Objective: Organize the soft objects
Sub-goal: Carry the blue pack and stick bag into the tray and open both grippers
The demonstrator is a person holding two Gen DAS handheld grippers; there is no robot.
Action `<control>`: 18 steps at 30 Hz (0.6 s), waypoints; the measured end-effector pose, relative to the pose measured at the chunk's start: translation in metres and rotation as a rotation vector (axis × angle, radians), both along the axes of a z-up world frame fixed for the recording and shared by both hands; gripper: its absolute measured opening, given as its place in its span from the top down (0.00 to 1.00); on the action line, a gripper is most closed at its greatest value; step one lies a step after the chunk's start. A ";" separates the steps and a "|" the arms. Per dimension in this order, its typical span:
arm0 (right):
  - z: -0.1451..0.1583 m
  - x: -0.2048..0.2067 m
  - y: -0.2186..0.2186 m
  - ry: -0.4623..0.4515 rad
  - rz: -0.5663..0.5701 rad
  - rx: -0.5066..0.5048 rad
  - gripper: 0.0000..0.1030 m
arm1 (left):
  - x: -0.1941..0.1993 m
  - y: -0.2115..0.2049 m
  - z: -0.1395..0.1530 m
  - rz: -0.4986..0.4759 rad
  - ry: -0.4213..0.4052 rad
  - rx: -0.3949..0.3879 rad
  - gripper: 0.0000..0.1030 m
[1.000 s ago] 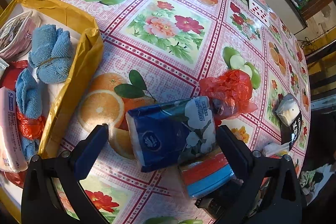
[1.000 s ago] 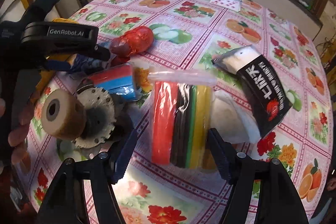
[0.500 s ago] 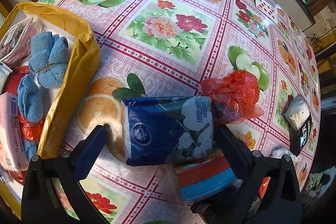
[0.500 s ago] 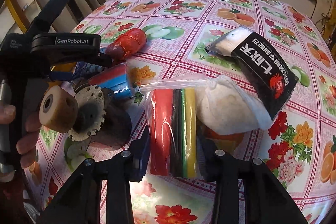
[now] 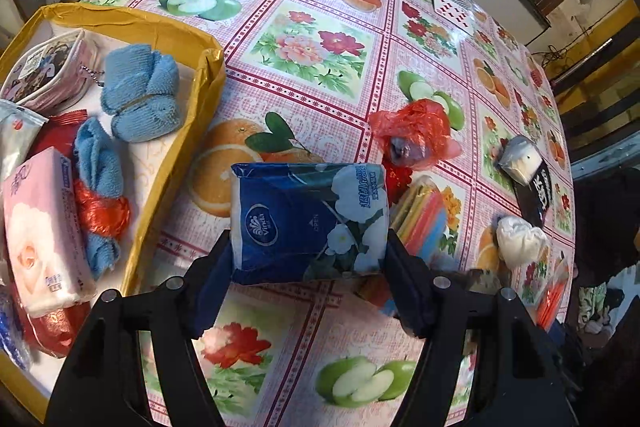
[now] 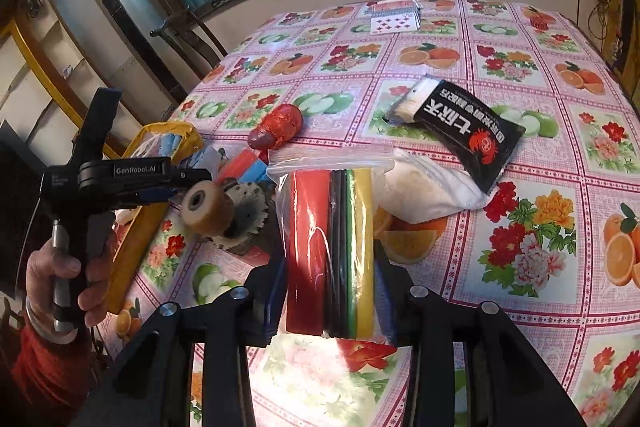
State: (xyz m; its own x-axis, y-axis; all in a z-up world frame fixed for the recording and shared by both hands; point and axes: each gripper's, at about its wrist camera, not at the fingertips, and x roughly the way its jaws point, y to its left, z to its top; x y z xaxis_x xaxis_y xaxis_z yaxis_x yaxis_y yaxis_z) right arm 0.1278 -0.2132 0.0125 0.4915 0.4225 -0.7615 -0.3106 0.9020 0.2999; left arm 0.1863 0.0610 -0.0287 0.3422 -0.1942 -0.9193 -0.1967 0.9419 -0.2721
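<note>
My left gripper (image 5: 308, 259) is shut on a blue tissue pack (image 5: 310, 221), held above the flowered tablecloth just right of the yellow box (image 5: 188, 131). Inside that box lie blue towels (image 5: 138, 95), a pink tissue pack (image 5: 42, 231) and a small pouch (image 5: 46, 69). My right gripper (image 6: 330, 291) is shut on a clear bag of coloured sheets (image 6: 332, 247), red, black, green and yellow, lifted off the table. In the right wrist view, a hand holds the left gripper's handle (image 6: 104, 183) at the left.
On the tablecloth lie a red plastic bag bundle (image 5: 416, 131), a striped sponge pack (image 5: 424, 223), a white cloth (image 6: 428, 187), a black snack packet (image 6: 464, 131) and playing cards (image 6: 396, 17) at the far edge. A chair (image 6: 188, 35) stands beyond the table.
My left gripper closed on the blue tissue pack and lifted it. My right gripper closed on the bag of coloured sheets and raised it off the table.
</note>
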 end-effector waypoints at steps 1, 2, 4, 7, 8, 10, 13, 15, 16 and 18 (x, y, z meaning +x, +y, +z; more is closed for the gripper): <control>0.007 -0.001 0.004 -0.011 0.002 0.004 0.62 | -0.005 0.002 0.006 -0.011 -0.011 -0.010 0.32; 0.013 -0.002 0.008 -0.023 0.003 0.009 0.62 | -0.009 0.003 0.013 -0.025 -0.024 -0.012 0.32; 0.025 -0.002 0.020 -0.041 0.014 0.018 0.62 | -0.016 0.007 0.025 -0.042 -0.046 -0.004 0.32; 0.041 -0.003 0.050 -0.062 0.053 0.051 0.62 | -0.027 0.024 0.040 -0.053 -0.076 0.026 0.32; 0.044 -0.002 0.063 -0.063 0.069 0.065 0.62 | -0.031 0.033 0.043 -0.048 -0.083 0.037 0.32; 0.047 0.001 0.095 -0.057 0.108 0.084 0.62 | -0.038 0.051 0.049 -0.030 -0.094 0.054 0.32; 0.045 0.009 0.149 -0.036 0.169 0.105 0.62 | -0.050 0.075 0.052 -0.027 -0.105 0.093 0.32; 0.042 0.017 0.188 -0.023 0.204 0.098 0.62 | -0.062 0.094 0.051 -0.022 -0.105 0.103 0.32; 0.039 0.022 0.206 -0.015 0.216 0.096 0.62 | -0.068 0.105 0.050 -0.015 -0.103 0.101 0.32; 0.031 0.036 0.241 0.015 0.233 0.092 0.62 | -0.080 0.124 0.048 -0.003 -0.104 0.112 0.32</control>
